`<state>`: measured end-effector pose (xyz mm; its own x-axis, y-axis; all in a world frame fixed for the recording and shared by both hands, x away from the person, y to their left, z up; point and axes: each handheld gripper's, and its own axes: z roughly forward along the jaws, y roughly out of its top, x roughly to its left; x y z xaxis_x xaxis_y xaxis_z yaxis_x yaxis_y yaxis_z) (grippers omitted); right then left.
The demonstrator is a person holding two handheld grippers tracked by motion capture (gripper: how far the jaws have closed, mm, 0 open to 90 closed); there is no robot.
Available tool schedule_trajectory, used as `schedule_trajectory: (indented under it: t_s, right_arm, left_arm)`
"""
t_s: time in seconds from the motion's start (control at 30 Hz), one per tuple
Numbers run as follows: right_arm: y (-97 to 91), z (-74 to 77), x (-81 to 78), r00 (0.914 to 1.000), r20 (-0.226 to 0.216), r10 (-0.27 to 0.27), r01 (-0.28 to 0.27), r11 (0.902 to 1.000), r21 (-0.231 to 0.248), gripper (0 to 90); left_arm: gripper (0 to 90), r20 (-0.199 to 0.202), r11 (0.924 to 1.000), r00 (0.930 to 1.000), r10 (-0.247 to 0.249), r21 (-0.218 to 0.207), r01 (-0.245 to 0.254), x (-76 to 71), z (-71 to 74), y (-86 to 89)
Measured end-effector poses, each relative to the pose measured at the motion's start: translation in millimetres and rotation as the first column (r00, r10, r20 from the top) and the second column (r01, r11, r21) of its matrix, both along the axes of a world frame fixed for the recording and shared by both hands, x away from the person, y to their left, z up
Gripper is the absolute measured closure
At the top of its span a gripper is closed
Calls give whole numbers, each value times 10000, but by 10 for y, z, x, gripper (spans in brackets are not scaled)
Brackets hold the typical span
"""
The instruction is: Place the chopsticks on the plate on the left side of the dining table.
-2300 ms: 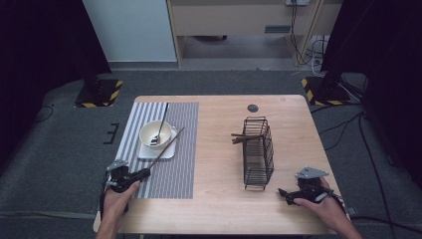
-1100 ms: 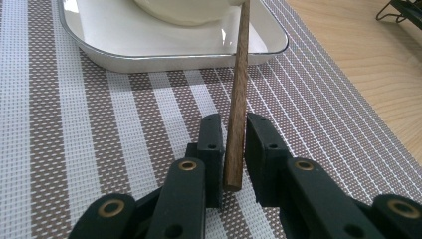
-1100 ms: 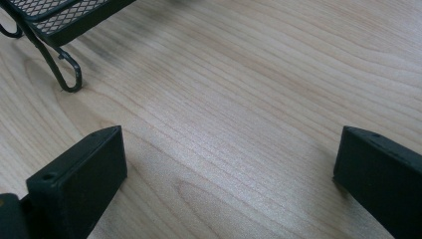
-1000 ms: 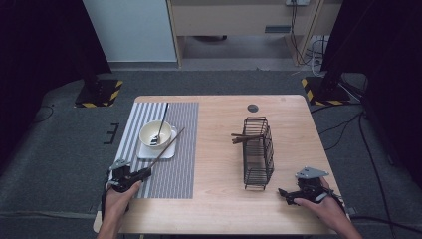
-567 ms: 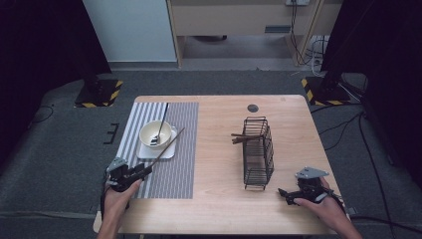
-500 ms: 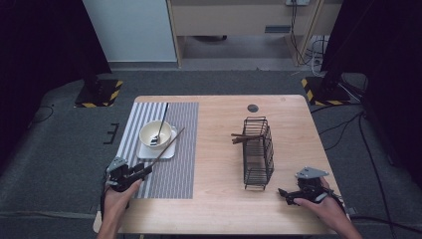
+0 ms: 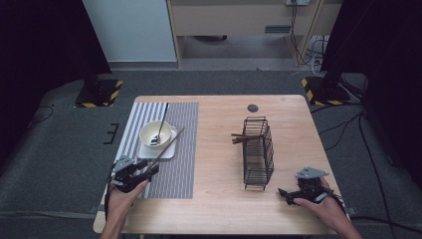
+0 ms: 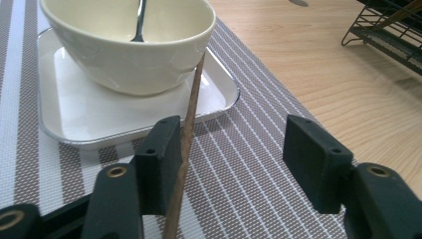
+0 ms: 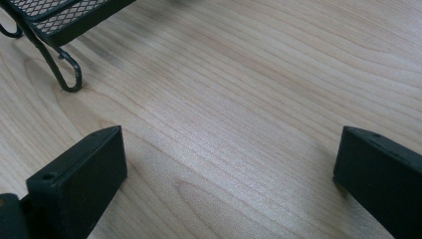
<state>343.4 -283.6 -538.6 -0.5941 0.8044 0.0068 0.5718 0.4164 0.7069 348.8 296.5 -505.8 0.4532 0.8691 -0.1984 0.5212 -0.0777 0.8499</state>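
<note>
Between the left gripper's (image 8: 234, 159) jaws stood a brown chopstick (image 8: 188, 134) — the jaws had just been opening, and it lay against the left one, clear of the right. Beyond it, its far end leaned on the white bowl (image 8: 127, 42) on its plate (image 8: 59, 107). Right gripper (image 9: 226, 174) — jaws wide over bare surface (image 9: 249, 99), nothing between them, just short of the wire rack (image 9: 54, 30).

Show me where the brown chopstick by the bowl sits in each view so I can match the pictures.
High view: the chopstick runs diagonally from the left gripper up past the bowl, left of centre.
Left gripper view: it rises from the bottom edge along the left jaw, tip against the bowl; the jaws stand apart.
Right gripper view: not in it.
Shared landmark: the black wire rack, at top right and top left.
</note>
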Motion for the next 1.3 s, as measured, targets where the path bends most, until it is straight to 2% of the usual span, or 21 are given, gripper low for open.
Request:
schedule_trajectory:
  t_s: [0.27, 0.4, 0.6, 0.63, 0.73, 0.93, 1.07, 1.23, 1.3]
  right_arm:
    - [0, 0, 0, 10000, 1, -1, 1, 10000, -1, 2]
    - [0, 0, 0, 10000, 2, 3, -3, 10000, -1, 2]
    - [-2, 1, 0, 10000, -11, 26, -26, 10000, 2, 2]
    - [-4, 1, 0, 10000, -4, 47, -47, 10000, -6, 2]
    - [-4, 1, 0, 10000, -7, 42, -42, 10000, 0, 2]
    - [-4, 1, 0, 10000, -7, 46, -46, 10000, -5, 2]
    - [-4, 1, 1, 10000, -9, 46, -46, 10000, -1, 2]
    - [-3, 2, -1, 10000, -23, 37, -37, 10000, 2, 2]
    - [-3, 2, -1, 10000, -22, 37, -37, 10000, 2, 2]
  left_arm:
    - [340, -149, 9981, 9980, -607, 107, 609, -11, 26, -231]
    - [318, -99, 9956, 9957, -926, 150, 927, -3, 61, -376]
    - [268, -61, 9919, 9919, -1269, -6, 1269, 34, 111, -553]
    - [259, -96, 9895, 9896, -1433, -185, 1431, 58, 127, -624]
    - [246, -108, 9833, 9834, -1812, -200, 1810, 91, 157, -726]
    - [241, 126, 9759, 9766, -2146, -374, 2149, 163, 250, -896]
    - [268, 274, 9693, 9693, -2443, -216, 2449, 220, 326, -1048]
    - [348, 537, 9576, 9574, -2837, -360, 2857, 268, 429, -1243]
    - [378, 523, 9532, 9537, -2962, -478, 2987, 285, 460, -1308]
